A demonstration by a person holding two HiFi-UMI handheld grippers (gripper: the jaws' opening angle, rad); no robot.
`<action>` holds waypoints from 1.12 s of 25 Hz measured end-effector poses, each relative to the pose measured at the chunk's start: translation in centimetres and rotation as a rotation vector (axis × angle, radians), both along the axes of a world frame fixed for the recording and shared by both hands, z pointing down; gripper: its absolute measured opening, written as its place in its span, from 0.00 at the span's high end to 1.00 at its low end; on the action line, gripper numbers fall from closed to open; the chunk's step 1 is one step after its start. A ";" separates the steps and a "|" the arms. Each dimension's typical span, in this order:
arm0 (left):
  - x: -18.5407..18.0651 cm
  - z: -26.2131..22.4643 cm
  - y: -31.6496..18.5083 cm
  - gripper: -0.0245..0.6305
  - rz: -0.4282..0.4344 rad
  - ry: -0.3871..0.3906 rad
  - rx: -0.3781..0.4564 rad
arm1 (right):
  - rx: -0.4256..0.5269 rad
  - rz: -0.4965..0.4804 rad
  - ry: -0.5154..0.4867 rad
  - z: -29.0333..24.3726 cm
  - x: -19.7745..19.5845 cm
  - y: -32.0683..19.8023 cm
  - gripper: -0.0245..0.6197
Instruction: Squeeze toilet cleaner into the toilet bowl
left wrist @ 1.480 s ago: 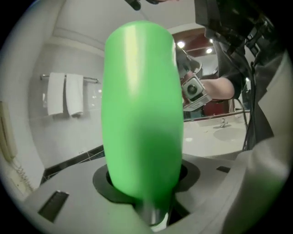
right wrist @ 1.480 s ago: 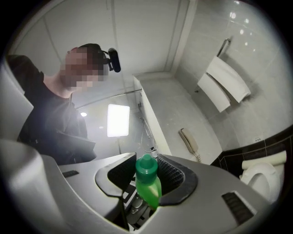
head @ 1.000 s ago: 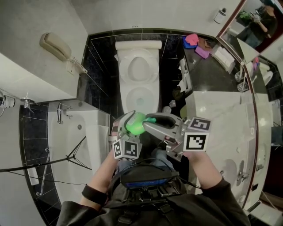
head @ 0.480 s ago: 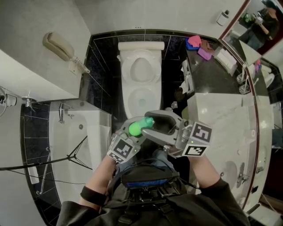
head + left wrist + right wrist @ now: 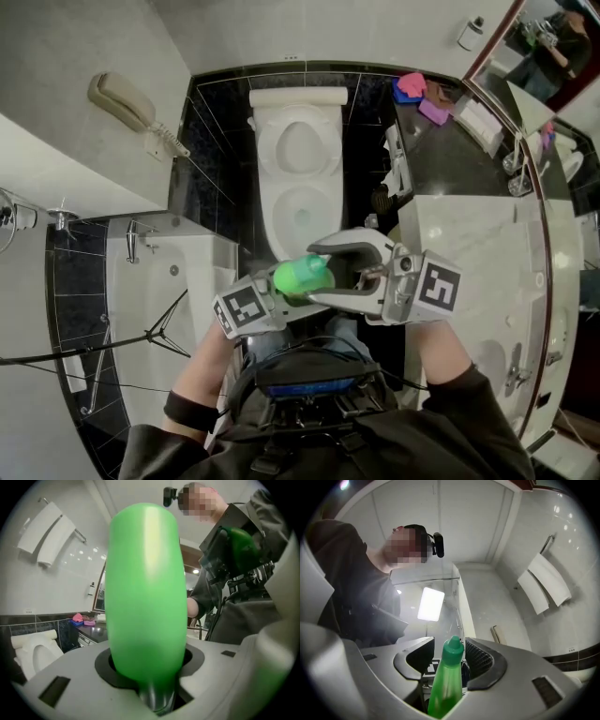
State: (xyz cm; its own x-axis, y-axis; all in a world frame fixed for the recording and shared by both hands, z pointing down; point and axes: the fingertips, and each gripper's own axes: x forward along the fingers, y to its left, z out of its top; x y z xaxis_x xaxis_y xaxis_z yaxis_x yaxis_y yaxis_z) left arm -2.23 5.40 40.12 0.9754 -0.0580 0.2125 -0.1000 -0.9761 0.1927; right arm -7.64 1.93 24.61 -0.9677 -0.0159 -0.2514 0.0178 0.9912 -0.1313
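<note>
Pointing cap [image 5: 322, 266] rightward, green bottle [image 5: 296, 277], axis crosswise, clamped in left tool [image 5: 280, 289]

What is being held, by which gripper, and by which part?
Left gripper grips the green bottle by its body; right gripper: jaws opening, cap loose between them.

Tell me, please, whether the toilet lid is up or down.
Up: in the head view the lid leans back toward the tank, and the bowl below it lies uncovered.

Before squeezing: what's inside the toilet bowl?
Water at the bottom of the bowl; no cleaner visible. The right tool, jaws opening around the bottle, covers part of the near rim.
</note>
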 end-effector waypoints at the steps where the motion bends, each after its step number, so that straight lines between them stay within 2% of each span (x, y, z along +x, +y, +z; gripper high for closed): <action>1: 0.0 -0.1 0.1 0.66 0.017 0.005 0.005 | 0.011 -0.007 0.000 -0.1 0.0 0.0 0.61; 4: 0.2 -0.4 0.5 0.66 0.056 0.001 0.011 | 0.040 -0.016 -0.001 -0.4 -0.2 0.2 0.61; 6: 0.3 -0.4 0.6 0.66 0.071 -0.003 0.014 | 0.053 -0.021 0.002 -0.4 -0.3 0.3 0.67; 9: 0.2 -0.3 0.6 0.66 0.067 -0.014 0.027 | 0.046 -0.016 0.006 -0.4 -0.3 0.3 0.70; 11: 0.2 -0.2 0.0 0.66 0.029 -0.032 0.041 | 0.017 -0.009 0.007 -0.2 -0.4 0.2 0.71; 14: 0.0 0.6 -1.5 0.66 -0.066 -0.081 0.113 | -0.064 0.021 0.011 0.2 -0.2 -0.4 0.71; 19: -0.9 1.6 -4.8 0.66 -0.300 -0.183 0.255 | -0.160 0.104 0.051 1.6 0.3 -1.7 0.71; 24: -2.5 3.7 -6.7 0.66 -0.537 -0.267 0.298 | -0.333 0.189 0.108 3.2 0.6 -2.7 0.71; 28: -3.6 4.2 -7.7 0.67 -0.659 -0.339 0.367 | -0.485 0.249 0.169 4.7 0.8 -3.1 0.71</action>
State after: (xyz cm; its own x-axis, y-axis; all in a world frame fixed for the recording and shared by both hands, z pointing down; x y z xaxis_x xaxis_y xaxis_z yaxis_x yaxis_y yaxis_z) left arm -5.79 -2.29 44.31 0.6036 -0.7188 0.3451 -0.6692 -0.6920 -0.2708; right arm -6.88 -1.16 29.28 -0.9461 -0.3240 -0.0008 -0.2695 0.7883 -0.5531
